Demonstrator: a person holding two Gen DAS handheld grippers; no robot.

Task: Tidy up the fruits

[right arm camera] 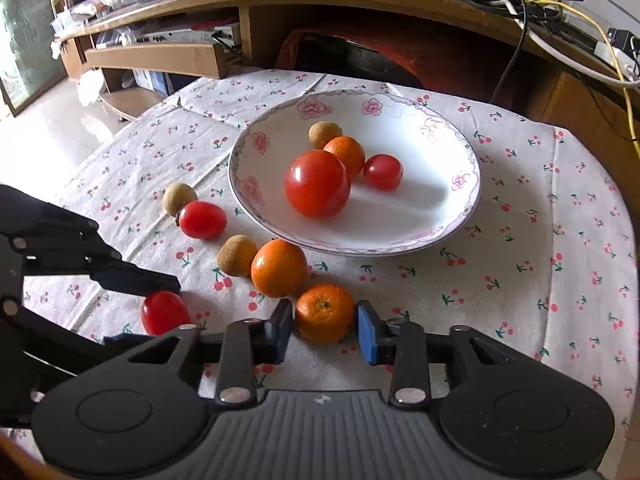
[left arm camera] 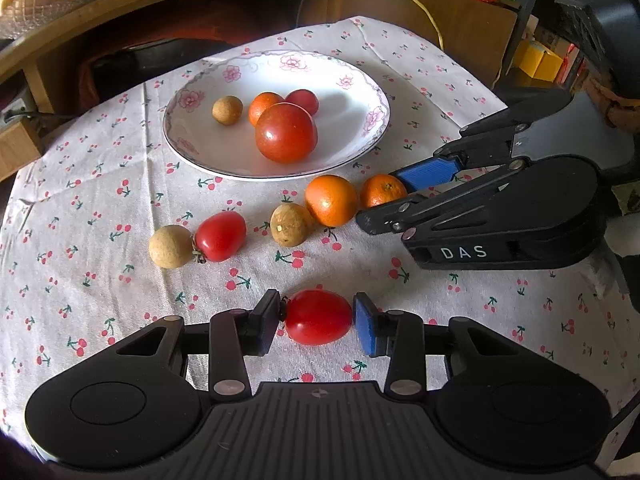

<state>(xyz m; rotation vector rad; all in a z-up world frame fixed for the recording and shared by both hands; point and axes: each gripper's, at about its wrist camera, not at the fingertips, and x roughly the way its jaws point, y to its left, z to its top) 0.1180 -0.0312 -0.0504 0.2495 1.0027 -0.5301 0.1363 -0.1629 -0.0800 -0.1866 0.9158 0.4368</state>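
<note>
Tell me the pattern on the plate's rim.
Pink flowers with a thin grey scrolling line on the white plate; clearest in the right wrist view.

A wooden shelf unit [right arm camera: 320, 4] strung with cables [right arm camera: 520, 20] stands beyond a glossy pale floor [right arm camera: 48, 120].

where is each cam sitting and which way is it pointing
Left wrist: sits on the left gripper, low over the cloth, facing the plate; its own fingers flank a small red tomato, and the right gripper enters from the right.
Right wrist: sits on the right gripper, also facing the plate; its fingers flank a small orange, with the left gripper at left.
Shared: the plate, the loose fruit and both grippers.
</note>
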